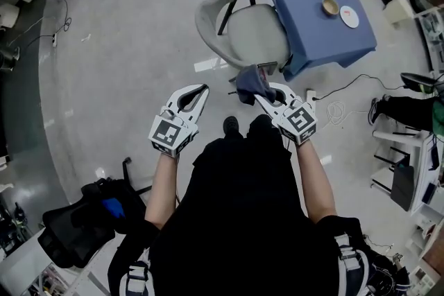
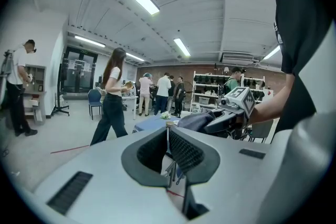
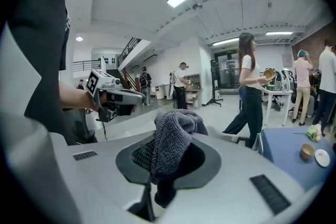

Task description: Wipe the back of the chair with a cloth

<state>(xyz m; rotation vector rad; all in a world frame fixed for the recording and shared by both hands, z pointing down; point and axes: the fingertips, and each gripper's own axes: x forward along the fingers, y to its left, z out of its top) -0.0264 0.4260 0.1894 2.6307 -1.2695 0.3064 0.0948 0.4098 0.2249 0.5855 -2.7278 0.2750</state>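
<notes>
1. Your right gripper [image 1: 263, 96] has its fingers clenched on the grey cloth [image 1: 248, 84]. The cloth bunches up past the tips, so fabric should meet the chair first, not plastic.
2. Your left gripper [image 1: 203, 89] has its fingers closed together on nothing. It hangs beside the right one, apart from the cloth, and looks like a spare hand kept out of the way.
3. The chair [image 1: 243, 31] stands ahead on the floor, drawn up beside the blue tabletop [image 1: 319, 17]. Its curved back seems to face you.
4. The cloth is held in the air short of the chair, touching nothing, so wiping looks not yet begun.
5. Next, you likely reach forward and down to press the bunched end against the back.
</notes>
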